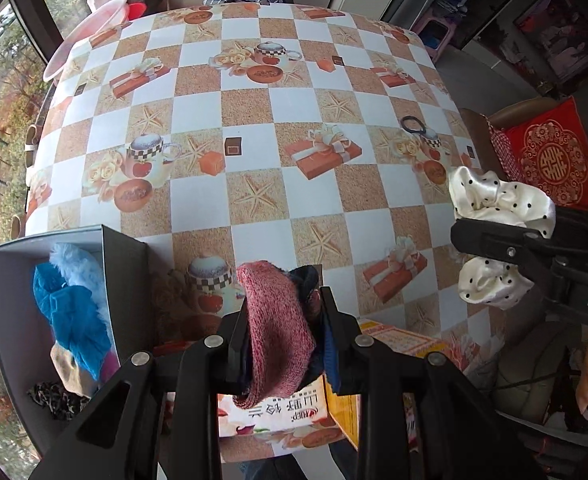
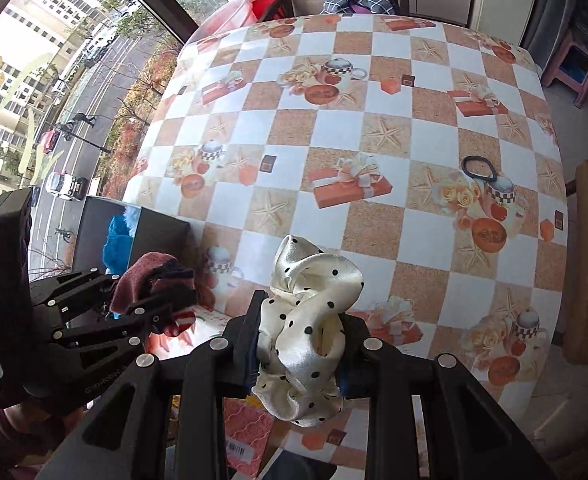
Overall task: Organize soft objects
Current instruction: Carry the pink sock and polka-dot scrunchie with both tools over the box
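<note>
My left gripper (image 1: 281, 308) is shut on a pink-red knitted sock (image 1: 277, 336) with a dark blue part, held above the table's near edge; it also shows in the right wrist view (image 2: 149, 280). My right gripper (image 2: 302, 320) is shut on a cream satin scrunchie with black dots (image 2: 314, 320), also seen at the right of the left wrist view (image 1: 498, 216). A dark box (image 1: 5, 320) at the near left holds blue fluffy items (image 1: 69, 312), a beige piece and a leopard-print piece. A black hair tie (image 1: 413, 125) lies on the table at the right.
The table (image 1: 253, 100) has a checkered cloth printed with gifts and cups. A clear plastic basin (image 1: 85, 36) sits at the far left corner. An orange carton (image 1: 406, 344) lies under my grippers. A chair with a red cushion (image 1: 550, 160) stands at the right.
</note>
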Motion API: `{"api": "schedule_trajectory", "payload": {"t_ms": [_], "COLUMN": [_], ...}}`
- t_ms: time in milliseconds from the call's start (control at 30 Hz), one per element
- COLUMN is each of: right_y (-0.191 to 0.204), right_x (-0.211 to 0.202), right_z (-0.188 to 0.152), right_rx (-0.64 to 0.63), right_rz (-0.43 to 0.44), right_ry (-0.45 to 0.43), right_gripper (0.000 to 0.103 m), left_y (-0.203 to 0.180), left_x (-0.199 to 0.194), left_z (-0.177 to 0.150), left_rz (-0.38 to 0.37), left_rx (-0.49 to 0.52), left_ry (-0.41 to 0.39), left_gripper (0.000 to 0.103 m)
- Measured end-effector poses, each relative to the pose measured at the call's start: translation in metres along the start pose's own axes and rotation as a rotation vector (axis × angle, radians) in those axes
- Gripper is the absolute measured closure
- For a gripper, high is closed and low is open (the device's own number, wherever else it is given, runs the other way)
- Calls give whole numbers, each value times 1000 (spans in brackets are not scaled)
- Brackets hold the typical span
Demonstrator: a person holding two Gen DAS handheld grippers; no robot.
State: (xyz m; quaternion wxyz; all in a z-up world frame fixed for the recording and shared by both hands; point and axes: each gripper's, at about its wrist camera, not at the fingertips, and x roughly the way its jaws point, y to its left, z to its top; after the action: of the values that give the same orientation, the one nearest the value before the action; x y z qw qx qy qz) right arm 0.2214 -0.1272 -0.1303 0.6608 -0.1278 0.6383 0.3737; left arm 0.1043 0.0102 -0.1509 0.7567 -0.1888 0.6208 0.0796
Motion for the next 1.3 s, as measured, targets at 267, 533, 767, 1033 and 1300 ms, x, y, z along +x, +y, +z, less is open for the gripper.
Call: {"api": "schedule_trajectory", "payload": {"t_ms": [267, 533, 767, 1033, 1300], "right_y": [31, 64, 102, 144, 186], "right_x": [-19, -23, -17, -11, 1], "right_z": [-35, -61, -65, -61, -61], "right_rx": [25, 37, -12, -94, -171], "right_rz": [11, 26, 45, 50, 60], "right_ry": [19, 41, 53, 63, 87], "right_gripper": [73, 73, 73, 73, 73], "left_y": [1, 6, 28, 66, 101], "left_x": [-21, -35, -57, -70, -82], "left_z": [-44, -85, -94, -113, -129], "left_rz": [-61, -95, -80, -54, -44], "left_rx": [46, 76, 33, -65, -155], "left_ry": [33, 60, -1, -36, -73], "left_gripper": [73, 73, 73, 73, 72]}}
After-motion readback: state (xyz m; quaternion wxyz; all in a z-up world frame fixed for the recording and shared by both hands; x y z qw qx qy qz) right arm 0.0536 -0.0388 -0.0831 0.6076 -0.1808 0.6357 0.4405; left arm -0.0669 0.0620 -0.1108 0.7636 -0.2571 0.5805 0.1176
